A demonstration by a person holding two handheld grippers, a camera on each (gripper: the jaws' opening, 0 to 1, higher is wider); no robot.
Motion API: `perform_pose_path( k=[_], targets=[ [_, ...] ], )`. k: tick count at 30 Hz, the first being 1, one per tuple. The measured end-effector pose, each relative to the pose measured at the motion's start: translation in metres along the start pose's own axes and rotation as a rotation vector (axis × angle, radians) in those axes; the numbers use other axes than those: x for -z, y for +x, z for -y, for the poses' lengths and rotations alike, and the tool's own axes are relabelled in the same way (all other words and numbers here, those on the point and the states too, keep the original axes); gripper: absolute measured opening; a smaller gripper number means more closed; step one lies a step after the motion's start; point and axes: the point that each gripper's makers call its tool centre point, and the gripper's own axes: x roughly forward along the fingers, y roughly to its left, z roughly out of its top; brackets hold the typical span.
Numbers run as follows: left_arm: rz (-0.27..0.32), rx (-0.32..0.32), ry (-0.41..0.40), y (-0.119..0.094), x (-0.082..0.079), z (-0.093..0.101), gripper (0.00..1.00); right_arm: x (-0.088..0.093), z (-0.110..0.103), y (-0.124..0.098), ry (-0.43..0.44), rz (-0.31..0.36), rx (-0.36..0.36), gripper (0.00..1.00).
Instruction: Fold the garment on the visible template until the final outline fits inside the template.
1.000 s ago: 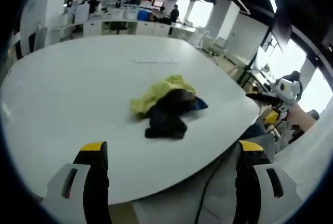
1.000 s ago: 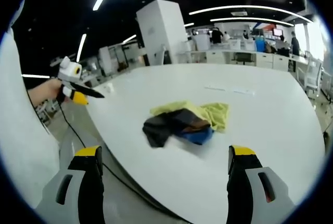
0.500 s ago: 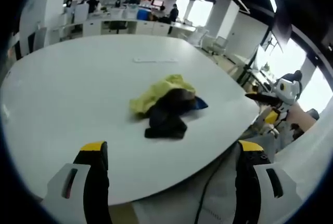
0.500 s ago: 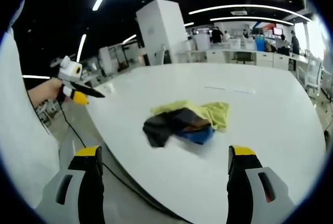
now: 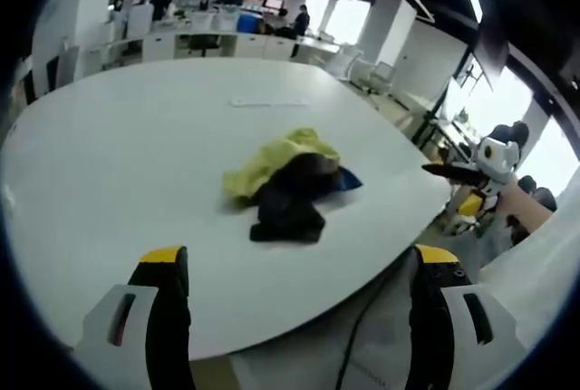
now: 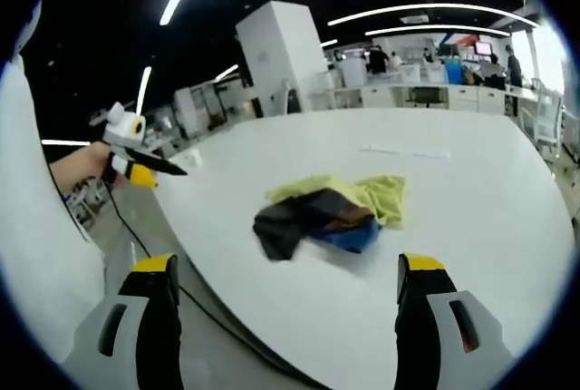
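The blue layer [image 6: 355, 237] of the crumpled garment [image 5: 288, 183] is mostly covered by dark and yellow cloth, at centre frame. The faint strip [image 5: 268, 102] on the table [image 5: 109, 163], upper centre, is too small to identify. Background desks and people are blurred.

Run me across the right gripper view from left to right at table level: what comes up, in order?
Other tongs held in a hand → dark charcoal garment → blue fabric → yellow-green cloth, all three bunched in one pile on the white round table.
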Motion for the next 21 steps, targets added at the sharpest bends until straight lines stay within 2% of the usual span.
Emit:
perform_pose_path(
  k=[2,21],
  targets=[
    [-0.005,0.002,0.004,0.001,0.0,0.0,0.99,0.001,0.0,0.0,0.01,0.0,0.001,0.95],
    [-0.01,0.039,0.011,0.013,-0.005,0.005,0.96,0.001,0.004,0.008,0.021,-0.008,0.005,0.96]
  ],
)
